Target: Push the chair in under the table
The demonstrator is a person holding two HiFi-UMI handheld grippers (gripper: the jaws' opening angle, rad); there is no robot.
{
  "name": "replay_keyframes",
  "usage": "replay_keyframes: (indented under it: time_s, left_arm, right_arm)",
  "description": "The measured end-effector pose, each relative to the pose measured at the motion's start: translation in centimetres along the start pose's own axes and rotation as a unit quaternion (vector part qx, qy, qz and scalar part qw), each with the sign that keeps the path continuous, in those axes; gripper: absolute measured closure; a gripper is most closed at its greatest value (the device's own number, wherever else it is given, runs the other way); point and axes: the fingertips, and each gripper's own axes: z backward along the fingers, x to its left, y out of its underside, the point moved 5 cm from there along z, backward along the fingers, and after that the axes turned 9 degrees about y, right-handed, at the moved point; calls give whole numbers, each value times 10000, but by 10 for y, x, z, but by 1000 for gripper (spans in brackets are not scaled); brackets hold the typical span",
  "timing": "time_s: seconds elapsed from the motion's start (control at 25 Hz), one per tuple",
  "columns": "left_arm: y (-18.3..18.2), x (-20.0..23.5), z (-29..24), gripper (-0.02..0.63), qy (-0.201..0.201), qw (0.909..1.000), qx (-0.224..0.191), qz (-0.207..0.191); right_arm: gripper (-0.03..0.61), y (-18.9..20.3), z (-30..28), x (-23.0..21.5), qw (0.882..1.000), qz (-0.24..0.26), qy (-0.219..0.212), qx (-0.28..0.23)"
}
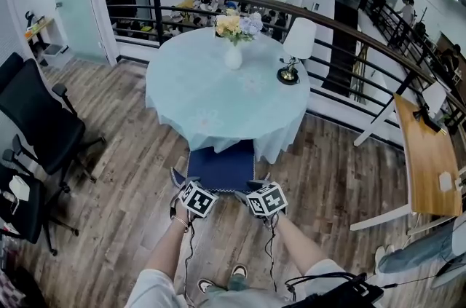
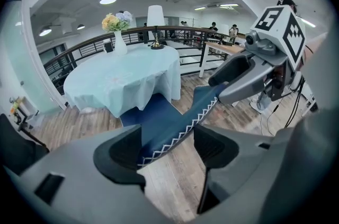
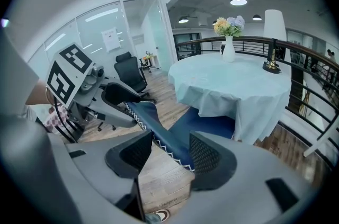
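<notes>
Chair (image 1: pixel 220 167), blue, sits at the near side of the round table (image 1: pixel 211 106). Front of the seat is already tucked below the hanging tablecloth, while the rear of the seat and the backrest (image 2: pixel 180 125) stick out toward the person. Left gripper (image 2: pixel 168 149) and right gripper (image 3: pixel 164 153) are both at the top edge of the backrest, one toward each end, side by side in the head view. Neither is clenched: each has its jaws spread and straddling the thin stitched edge, with floor visible in the gap on one side. The edge seems to lie against one pad only, so this looks like bracing for a push, not a grasp. Vase of flowers (image 1: pixel 233 52) and lamp (image 1: pixel 295 44) stand on the far part of the tabletop, well apart from the action. Judged partway done: contact made, chair lined up and partly in. Left to do is a straight shove forward until the backrest comes up near the cloth edge.
</notes>
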Motion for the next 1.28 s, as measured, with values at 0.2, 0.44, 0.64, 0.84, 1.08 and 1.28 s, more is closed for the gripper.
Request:
replay_keyframes:
  time_s: [0.2,0.44,0.64,0.84,1.08,1.28]
  left_arm:
    - [-2,-3,4,311,-161,9998,122,51]
    - [-6,-17,24,311,-303,9942,-744,711]
    - [-9,-49,49,314,-524,9887,-1298,541]
    - [-4,-90,65,383,-469,9830,-1675,583]
    - [5,-122,85,491,-459,9708,-2170,912]
    - [13,-139,106,583,-723,9626,-2397,1032]
  right_arm:
    - [370,0,6,-1,9997,59,208,-60]
    - [370,-2,26,6,9979,-380,308,-426]
    - [373,11,44,17,9936,-799,490,-634]
    - [389,25,65,38,9909,-904,573,-820]
    - [492,30,97,63,9849,-1040,665,-1213]
    - [526,38,124,74,9789,-1198,812,-1442]
